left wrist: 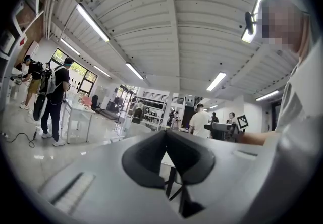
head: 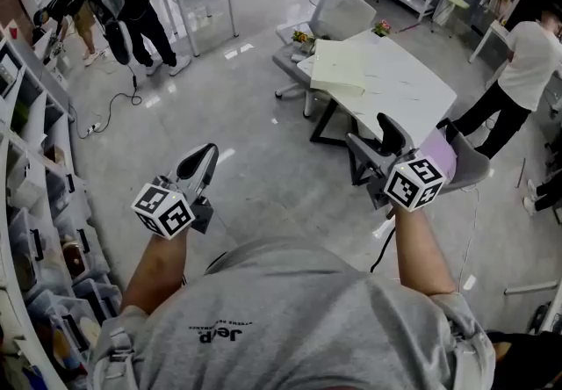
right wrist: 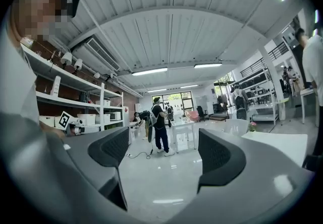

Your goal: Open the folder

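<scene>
in the head view the folder (head: 338, 66), a pale, closed sheaf, lies flat on the white table (head: 413, 94) at the end nearest a grey chair (head: 341, 9). it is well ahead of both tools, with bare floor between. the left gripper (head: 204, 156) is held level, its jaws drawn to a single tip with nothing in them. the right gripper (head: 373, 137) is also level, its jaws spread wide and empty. the folder sits above and a little left of the right gripper in the picture and far to the right of the left one, so the right hand looks the nearer, and the reach is forward and across the table's near corner. the folder's longer side seems to run away from the person, though the wide lens leaves that unsure, and the side it opens from cannot be told. in the left gripper view the left gripper (left wrist: 165, 135) shows its pads meeting at the top with only a small wedge of light beneath, through which dark table legs appear; no folder shows. in the right gripper view the right gripper (right wrist: 164, 150) has its two pads standing well apart, floor and distant people between them, and the table's white top (right wrist: 282, 143) at the right edge; the folder cannot be picked out there.
</scene>
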### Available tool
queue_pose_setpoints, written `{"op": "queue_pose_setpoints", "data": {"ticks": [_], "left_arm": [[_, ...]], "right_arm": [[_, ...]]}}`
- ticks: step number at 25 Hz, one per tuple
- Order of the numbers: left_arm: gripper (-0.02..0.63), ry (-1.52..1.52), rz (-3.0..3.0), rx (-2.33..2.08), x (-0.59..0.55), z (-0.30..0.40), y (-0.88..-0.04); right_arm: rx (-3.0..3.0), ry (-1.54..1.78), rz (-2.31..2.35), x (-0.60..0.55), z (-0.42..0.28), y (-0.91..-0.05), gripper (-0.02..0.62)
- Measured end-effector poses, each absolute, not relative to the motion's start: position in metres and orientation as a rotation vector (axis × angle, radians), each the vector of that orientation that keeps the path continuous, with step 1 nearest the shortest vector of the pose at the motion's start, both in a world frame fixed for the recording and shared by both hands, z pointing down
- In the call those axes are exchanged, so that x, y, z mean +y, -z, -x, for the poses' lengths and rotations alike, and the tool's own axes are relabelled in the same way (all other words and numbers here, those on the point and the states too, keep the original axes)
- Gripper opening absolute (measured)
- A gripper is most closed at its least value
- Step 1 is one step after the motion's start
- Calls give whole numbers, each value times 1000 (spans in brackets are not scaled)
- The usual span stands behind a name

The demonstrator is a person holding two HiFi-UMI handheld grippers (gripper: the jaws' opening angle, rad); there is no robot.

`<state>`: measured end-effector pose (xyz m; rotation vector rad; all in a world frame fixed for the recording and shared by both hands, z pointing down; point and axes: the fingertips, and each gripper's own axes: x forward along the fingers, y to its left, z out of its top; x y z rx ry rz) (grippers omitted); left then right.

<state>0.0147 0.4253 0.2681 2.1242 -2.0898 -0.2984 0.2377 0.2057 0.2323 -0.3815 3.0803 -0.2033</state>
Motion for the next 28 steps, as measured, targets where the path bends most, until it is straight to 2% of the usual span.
{"op": "queue_pose_setpoints", "data": {"ticks": [9,22,28], "left_arm": [[57,337,-2142,-2044,374,54,-284],[57,308,-2343,-1859,242,291,-264],[57,311,-2354,-1820,202,359,-266]], "right_arm": [[3096,213,416,162,-173,-248,407],[3031,230,635,65,48,-230,407],[3047,228,651,32,118,-228,407]]}}
